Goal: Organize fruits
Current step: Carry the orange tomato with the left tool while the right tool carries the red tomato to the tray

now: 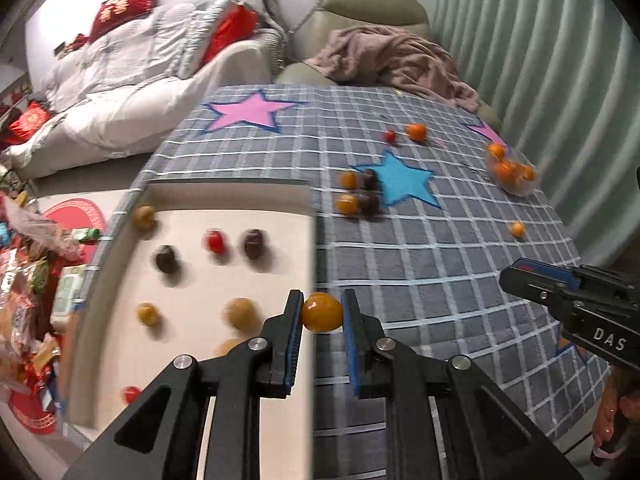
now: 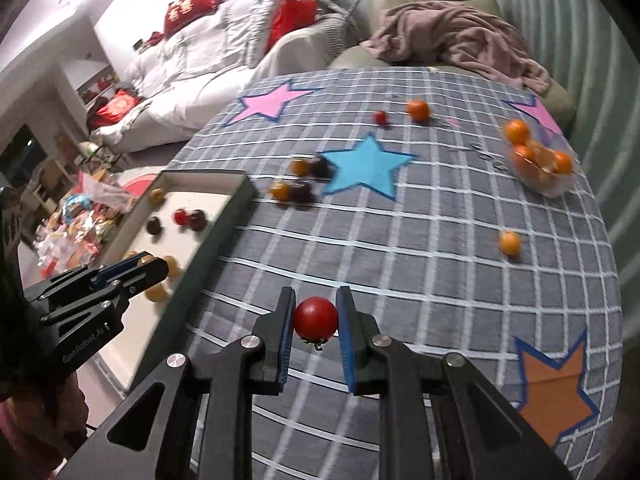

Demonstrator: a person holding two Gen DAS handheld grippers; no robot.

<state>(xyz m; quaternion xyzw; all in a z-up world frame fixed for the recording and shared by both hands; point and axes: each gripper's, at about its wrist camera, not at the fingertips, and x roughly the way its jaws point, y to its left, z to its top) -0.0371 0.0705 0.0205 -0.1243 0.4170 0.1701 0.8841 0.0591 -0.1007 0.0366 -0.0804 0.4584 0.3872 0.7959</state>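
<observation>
Between left gripper point(image 1: 322, 314) pads: orange fruit point(image 1: 322, 312), clamped, above right edge of white tray point(image 1: 192, 200). Right gripper point(image 2: 314, 316) clamps red tomato point(image 2: 315, 317) over grey checked cloth point(image 2: 420, 280). Tray at 10 o'clock from tomato, holding dark, red, yellow fruits. Clear bowl of oranges point(image 2: 540, 162) at 2 o'clock; lone orange point(image 2: 509, 242) nearer.

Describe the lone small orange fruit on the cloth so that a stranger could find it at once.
Start at the blue star on the checked cloth. Move toward the curtain side, below the clear bowl of oranges. The lone orange fruit sits by itself on bare squares, touching nothing.
</observation>
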